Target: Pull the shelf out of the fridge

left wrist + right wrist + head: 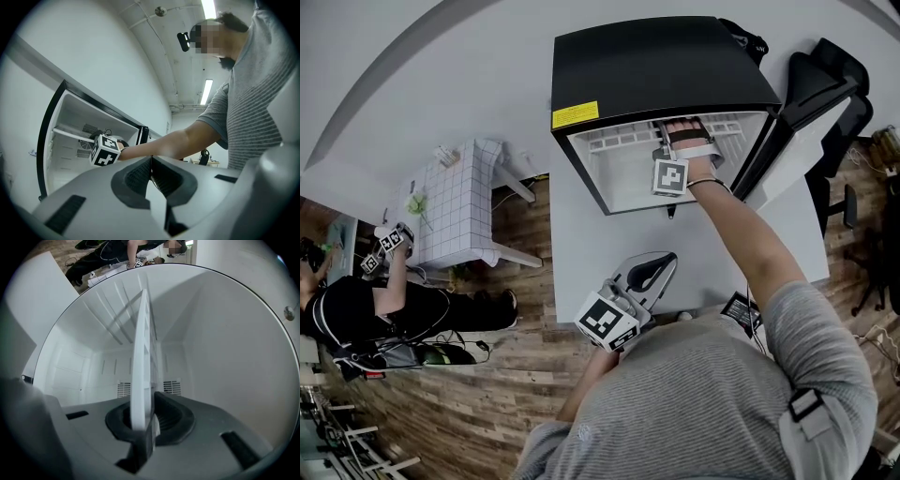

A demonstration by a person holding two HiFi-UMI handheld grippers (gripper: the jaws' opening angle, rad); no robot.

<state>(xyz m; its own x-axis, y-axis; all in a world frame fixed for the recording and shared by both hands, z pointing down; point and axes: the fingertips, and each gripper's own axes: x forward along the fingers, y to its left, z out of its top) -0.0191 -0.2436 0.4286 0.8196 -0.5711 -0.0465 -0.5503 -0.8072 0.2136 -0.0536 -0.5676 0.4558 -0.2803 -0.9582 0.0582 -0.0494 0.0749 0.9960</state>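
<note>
A black mini fridge (666, 66) stands with its door open, and a white slatted shelf (619, 139) sits inside it near the top. My right gripper (670, 139) reaches level into the opening. In the right gripper view the shelf (142, 362) shows edge-on between the jaws, and the right gripper (143, 420) is shut on its front edge. My left gripper (654, 267) hangs back over the grey table close to my body. Its jaws (151, 171) are shut with nothing between them. The left gripper view shows the fridge (56, 140) and the right gripper's marker cube (105, 150).
The fridge door (787, 122) swings out at the right, next to a black office chair (834, 84). The fridge stands on a grey table (581, 234), where a small black device (741, 307) lies. At the left are a tiled-pattern table (455, 211) and another person (384, 300).
</note>
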